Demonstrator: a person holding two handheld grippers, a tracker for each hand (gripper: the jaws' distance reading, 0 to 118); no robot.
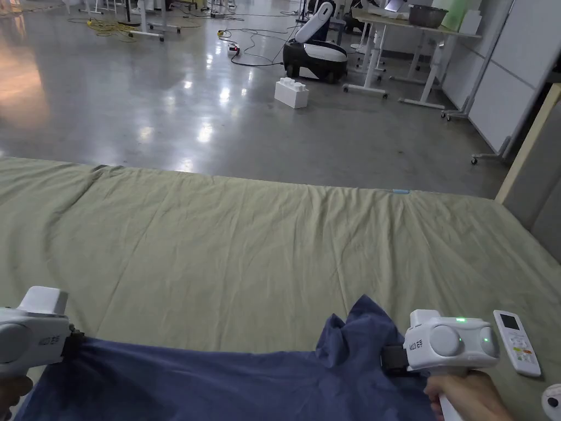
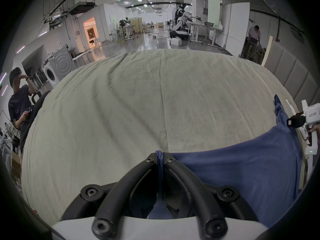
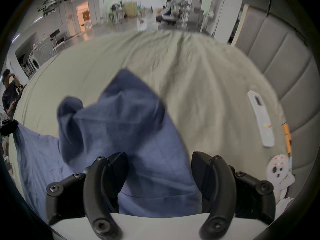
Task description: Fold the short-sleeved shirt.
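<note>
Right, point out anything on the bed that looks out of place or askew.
A white remote control lies on the bed sheet just right of the blue shirt, in the folding area. The shirt is bunched into a peak near the open right gripper, while the left gripper pinches its other edge.

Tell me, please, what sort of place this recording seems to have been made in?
Probably a robotics lab or test hall with home-like mock-ups. The blue shirt lies on a bed sheet, beyond it are a polished floor with cables, a white mobile robot, and washing machines along a wall.
</note>
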